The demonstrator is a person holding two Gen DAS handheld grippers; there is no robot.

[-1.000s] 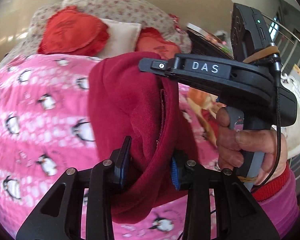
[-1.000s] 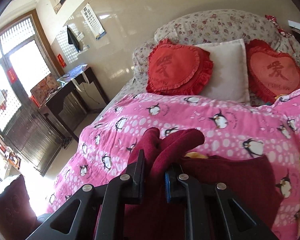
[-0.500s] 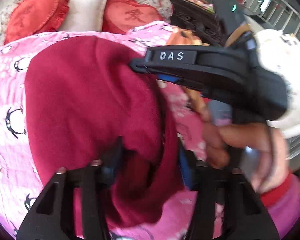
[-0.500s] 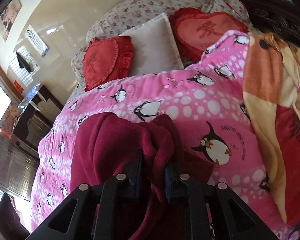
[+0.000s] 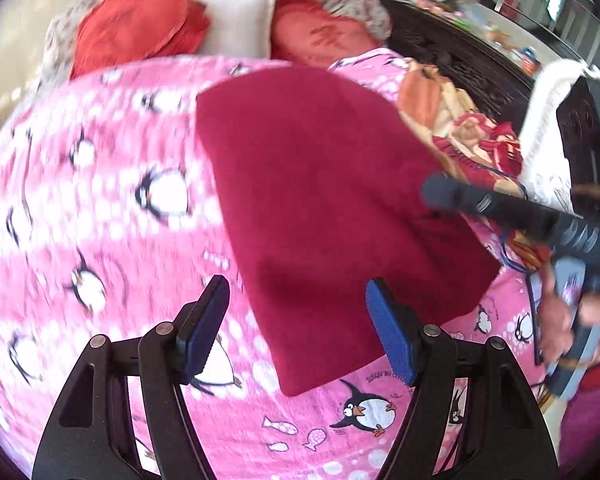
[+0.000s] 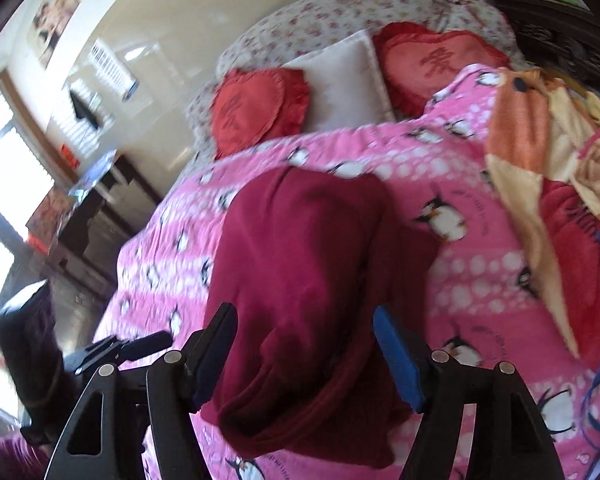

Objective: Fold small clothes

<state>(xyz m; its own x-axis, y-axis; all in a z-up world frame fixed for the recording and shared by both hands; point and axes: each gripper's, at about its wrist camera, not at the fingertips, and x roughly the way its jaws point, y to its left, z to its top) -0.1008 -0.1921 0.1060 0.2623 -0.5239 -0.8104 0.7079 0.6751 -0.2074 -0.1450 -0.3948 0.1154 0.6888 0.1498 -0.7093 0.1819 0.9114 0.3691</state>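
**Garment released on bed, both grippers open and clear of the cloth**

We find the bed [image 5: 100, 208] covered by a pink penguin-print quilt, with heart cushions at its head. On that quilt lies the dark red fleece garment [image 5: 324, 200], the one item under task. In the left wrist view it lies flat as a broad folded panel. In the right wrist view its near end is bunched into a thick rolled hem.

We judge the garment soft, light and limp. It should drape and sag wherever it is unsupported, and its napped surface should grip the pads rather than slide. It is not fragile. The soundest hold, in our view, is a corner or the doubled hem edge, pinched through all layers, with one gripper at each end so the fold stays square.

The left gripper [image 5: 296, 320] has just been opening. Its pads stand apart and hold nothing, and the garment's near edge lies on the quilt between and just beyond them. The right gripper [image 6: 306, 354] has likewise just been opening. The bunched hem sits between its pads, but neither pad presses on it
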